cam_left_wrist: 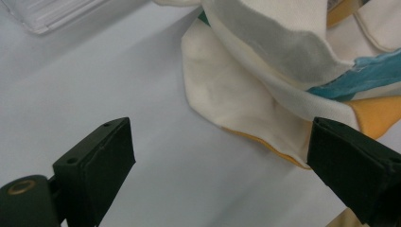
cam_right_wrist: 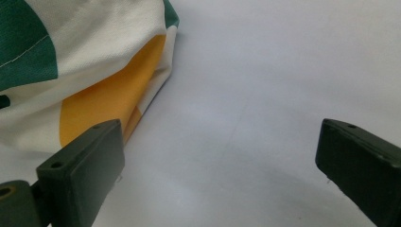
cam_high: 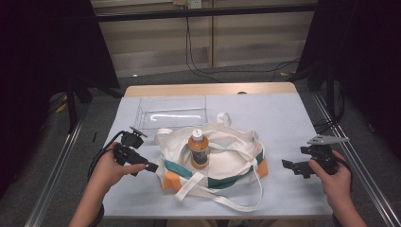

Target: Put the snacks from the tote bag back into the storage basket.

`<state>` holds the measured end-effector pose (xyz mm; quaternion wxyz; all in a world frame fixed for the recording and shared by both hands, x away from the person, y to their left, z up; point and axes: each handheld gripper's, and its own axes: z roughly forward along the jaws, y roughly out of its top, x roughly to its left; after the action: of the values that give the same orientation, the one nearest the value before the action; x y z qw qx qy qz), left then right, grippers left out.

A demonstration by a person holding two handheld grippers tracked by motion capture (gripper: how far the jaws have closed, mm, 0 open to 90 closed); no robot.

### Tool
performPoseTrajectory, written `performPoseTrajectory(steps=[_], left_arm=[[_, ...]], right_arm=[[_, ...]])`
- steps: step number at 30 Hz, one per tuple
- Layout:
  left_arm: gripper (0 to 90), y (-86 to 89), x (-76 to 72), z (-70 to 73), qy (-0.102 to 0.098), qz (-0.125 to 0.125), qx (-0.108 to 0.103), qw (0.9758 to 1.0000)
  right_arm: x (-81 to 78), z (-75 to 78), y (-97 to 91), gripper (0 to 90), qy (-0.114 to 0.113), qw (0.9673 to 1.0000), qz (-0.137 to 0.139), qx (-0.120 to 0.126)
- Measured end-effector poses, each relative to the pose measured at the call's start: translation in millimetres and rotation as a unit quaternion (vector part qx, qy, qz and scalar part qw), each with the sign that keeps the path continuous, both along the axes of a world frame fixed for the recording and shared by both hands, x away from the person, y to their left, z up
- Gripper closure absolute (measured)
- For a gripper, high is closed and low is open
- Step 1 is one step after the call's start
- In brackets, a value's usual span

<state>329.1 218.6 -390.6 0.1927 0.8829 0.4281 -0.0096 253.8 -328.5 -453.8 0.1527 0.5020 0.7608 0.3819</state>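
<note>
left gripper (cam_high: pixel 152 167) spread wide, empty, lower left beside tote bag (cam_high: pixel 227 161) | right gripper (cam_high: pixel 286 164) spread, empty, lower right | orange bottle (cam_high: pixel 198 148) upright in bag, centre

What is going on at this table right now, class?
A person holds a two-jaw gripper in each hand at a table covered with a pale cloth. Between them lies a cream canvas tote bag with teal and orange patches, and an orange-capped bottle stands upright in it. The left gripper sits by the bag's left edge, jaws open and gripping nothing. The right gripper is on the bag's right, apart from it, also open and empty. A clear plastic tray lies behind the bag.
</note>
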Motion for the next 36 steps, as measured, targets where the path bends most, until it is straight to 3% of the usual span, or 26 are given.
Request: performPoseTrajectory(steps=[24,30,31,36], left_arm=[[8.3,-31.6,14.4,37.8,0.018,-0.042,0.009,0.9989],[8.8,-43.6,18.5,43.0,0.02,-0.053,0.008,0.9984],[8.8,-45.6,20.5,44.4,0.025,-0.063,0.014,0.9976],[9.0,-56.2,23.8,45.6,0.024,-0.063,0.011,0.9977]], right_arm=[[0.0,0.2,0.7,1.9,0.001,1.0,0.002,0.0],[0.0,0.1,0.7,1.9,0.002,1.0,0.002,0.001],[0.1,0.3,0.6,2.0,0.001,1.0,0.003,0.001],[-0.1,0.7,0.1,2.0,0.002,1.0,0.003,0.001]])
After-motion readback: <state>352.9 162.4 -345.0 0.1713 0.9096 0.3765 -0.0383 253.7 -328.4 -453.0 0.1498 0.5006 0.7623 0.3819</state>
